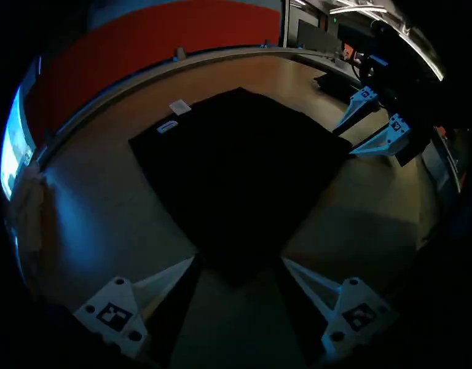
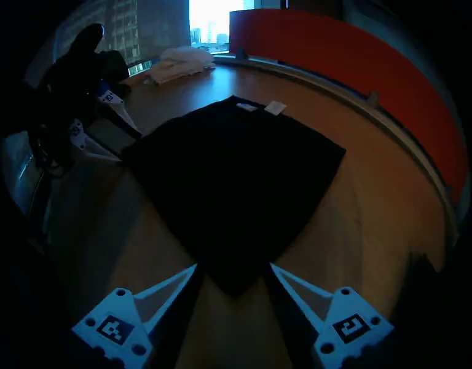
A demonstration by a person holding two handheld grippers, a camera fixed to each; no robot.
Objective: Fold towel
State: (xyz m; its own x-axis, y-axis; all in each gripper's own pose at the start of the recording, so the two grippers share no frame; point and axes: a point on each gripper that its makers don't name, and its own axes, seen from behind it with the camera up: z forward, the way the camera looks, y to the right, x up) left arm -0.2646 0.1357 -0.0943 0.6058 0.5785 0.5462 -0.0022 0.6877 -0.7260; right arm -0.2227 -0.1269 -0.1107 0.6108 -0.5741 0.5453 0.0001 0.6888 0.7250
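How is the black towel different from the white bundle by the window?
The black towel is dark; the white bundle is pale. The black towel lies spread out flat; the white bundle is heaped up. The black towel is mid-table, the white bundle at the far edge. Both rest on the wooden table.

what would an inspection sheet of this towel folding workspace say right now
Surface: wooden table, curved far edge.
Job's things: dark towel, lying flat and unfolded; small white tags at its far edge.
Clutter: pile of white cloth on the table near the window.
Grippers: left hand-held gripper open, one towel corner between its fingers; right hand-held gripper open, another corner between its fingers.
Cables: nothing seen.
Surroundings: red panel behind the table; dim light.
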